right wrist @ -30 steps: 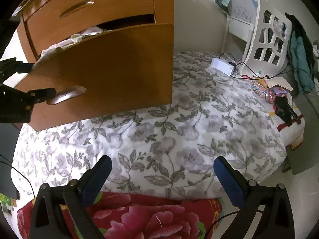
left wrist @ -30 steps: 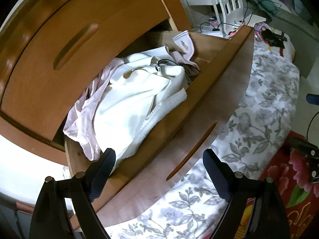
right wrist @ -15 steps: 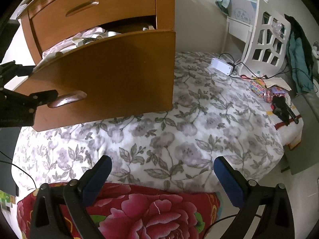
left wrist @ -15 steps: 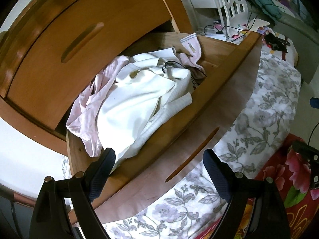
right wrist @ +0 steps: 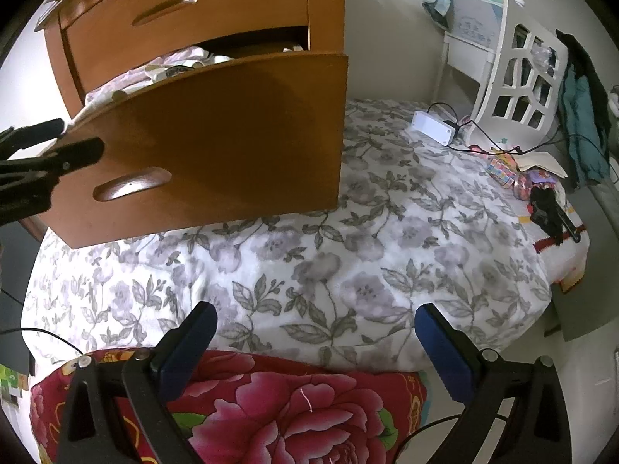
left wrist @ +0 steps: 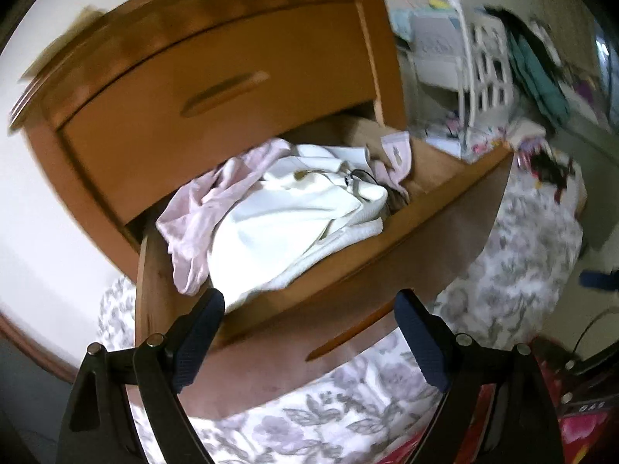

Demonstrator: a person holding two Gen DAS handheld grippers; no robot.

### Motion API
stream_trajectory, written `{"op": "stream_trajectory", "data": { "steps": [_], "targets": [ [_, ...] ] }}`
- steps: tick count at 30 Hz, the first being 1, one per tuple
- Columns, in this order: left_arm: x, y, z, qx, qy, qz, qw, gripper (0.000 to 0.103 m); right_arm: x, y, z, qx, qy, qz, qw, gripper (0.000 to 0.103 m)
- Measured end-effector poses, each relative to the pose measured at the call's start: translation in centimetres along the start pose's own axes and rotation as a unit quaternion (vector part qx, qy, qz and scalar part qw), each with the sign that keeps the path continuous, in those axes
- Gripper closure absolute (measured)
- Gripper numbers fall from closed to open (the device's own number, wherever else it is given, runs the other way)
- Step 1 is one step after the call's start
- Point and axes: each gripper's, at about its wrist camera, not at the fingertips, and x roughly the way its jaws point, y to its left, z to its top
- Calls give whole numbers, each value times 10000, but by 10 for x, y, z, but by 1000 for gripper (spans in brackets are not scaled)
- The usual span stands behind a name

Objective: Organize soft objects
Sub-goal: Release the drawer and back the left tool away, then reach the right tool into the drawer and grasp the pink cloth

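Since a second ago the left gripper (left wrist: 309,332) has drawn back and rolled, jaws apart and empty. Cream and pink clothes (left wrist: 278,216) lie heaped in the open drawer (left wrist: 445,201), ready for sorting. Over the bed (right wrist: 348,263) the right gripper (right wrist: 315,342) hangs open. No writing is legible.

Orange-brown wooden drawer (left wrist: 387,239) holds white (left wrist: 278,232) and pale pink clothes (left wrist: 205,208); beside the drawer, grey-flowered white bedspread (right wrist: 348,263), red floral blanket (right wrist: 290,406).

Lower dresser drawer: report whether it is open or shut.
Open. The lower drawer is pulled out over the bed, exposing the rumpled white and pink clothes.
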Motion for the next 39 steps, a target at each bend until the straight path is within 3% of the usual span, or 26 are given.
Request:
{"op": "stream_trajectory", "data": {
  "steps": [7,14,18,26,34,39],
  "targets": [
    [-28,20,-28,-1127,-417,344,9922,13,3,3,-1,-86,44,-25,9999,0],
    [-39,36,-65,-1933,-436,845,9765,12,2,10,0,-286,-44,47,9996,0],
    [-37,38,-78,-1956,-451,964,9749,3,-2,13,4,-393,-164,117,9990,0],
    [-35,47,-91,-2308,-589,986,9662,0,-31,19,32,-505,-747,574,9943,0],
    [-30,46,-91,-2296,-641,740,9683,0,-63,45,90,-988,-1447,1191,9773,0],
    [-30,40,-89,-2175,-587,972,9694,0,-68,66,128,-1230,-1655,1288,9700,0]
  ]
}}
